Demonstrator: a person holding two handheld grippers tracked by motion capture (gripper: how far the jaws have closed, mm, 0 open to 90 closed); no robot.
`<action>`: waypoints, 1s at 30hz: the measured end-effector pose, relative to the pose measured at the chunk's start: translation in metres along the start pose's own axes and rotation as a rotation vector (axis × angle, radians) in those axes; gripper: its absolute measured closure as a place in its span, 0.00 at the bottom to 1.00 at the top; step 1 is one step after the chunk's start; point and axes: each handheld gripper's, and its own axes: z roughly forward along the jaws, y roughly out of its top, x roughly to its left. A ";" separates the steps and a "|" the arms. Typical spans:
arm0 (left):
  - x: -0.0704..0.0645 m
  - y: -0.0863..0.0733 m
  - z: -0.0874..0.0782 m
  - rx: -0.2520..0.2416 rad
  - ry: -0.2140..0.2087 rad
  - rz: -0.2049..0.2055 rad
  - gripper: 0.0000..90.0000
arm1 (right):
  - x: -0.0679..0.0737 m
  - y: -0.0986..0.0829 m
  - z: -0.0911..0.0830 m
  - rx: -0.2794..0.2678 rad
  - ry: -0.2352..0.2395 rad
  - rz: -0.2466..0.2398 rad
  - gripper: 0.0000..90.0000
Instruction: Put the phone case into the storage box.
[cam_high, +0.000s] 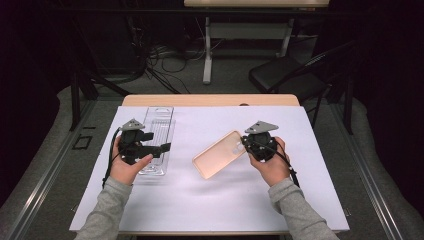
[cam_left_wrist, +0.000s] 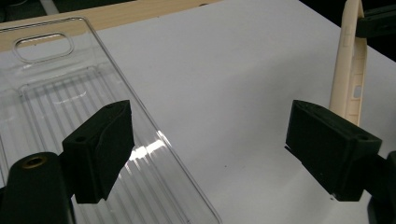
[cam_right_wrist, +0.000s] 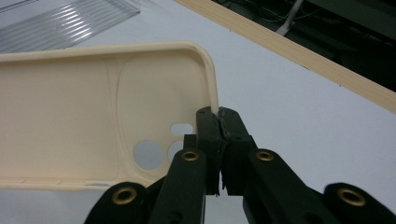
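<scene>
Phone case (cam_right_wrist: 84, 126), cream-coloured and soft-looking, is what we hold: our right gripper (cam_right_wrist: 218, 122) has its jaws clenched on the case's short end wall, just beside the camera cut-outs. We pinch it at the rim, probably because a thin wall is the only part narrow enough for the jaws to close on. In the high view the case (cam_high: 220, 154) hangs out from the right gripper (cam_high: 248, 142) toward the middle of the table, its open side up, tilted, with its far end low over the white sheet (cam_high: 210, 195); whether that end touches the sheet we cannot tell.

Our left gripper (cam_left_wrist: 205, 140) is released, jaws spread wide, one jaw over the clear plastic tray (cam_left_wrist: 56, 93) and the other over bare sheet. In the high view the left gripper (cam_high: 165, 147) hovers at the tray (cam_high: 160, 120), which lies flat on the left part of the sheet, well apart from the case. We judge the open hand is kept ready either to steady the tray or to receive the case's free end.
</scene>
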 end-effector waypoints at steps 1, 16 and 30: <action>-0.001 0.000 0.000 -0.001 -0.003 0.004 0.17 | 0.002 0.000 0.000 -0.003 0.001 -0.001 0.98; -0.015 0.001 0.005 0.002 -0.056 0.044 0.18 | 0.015 -0.001 -0.001 -0.033 -0.001 -0.037 0.98; -0.028 0.002 0.009 0.020 -0.105 0.056 0.25 | 0.025 -0.006 -0.001 -0.050 -0.014 -0.081 0.98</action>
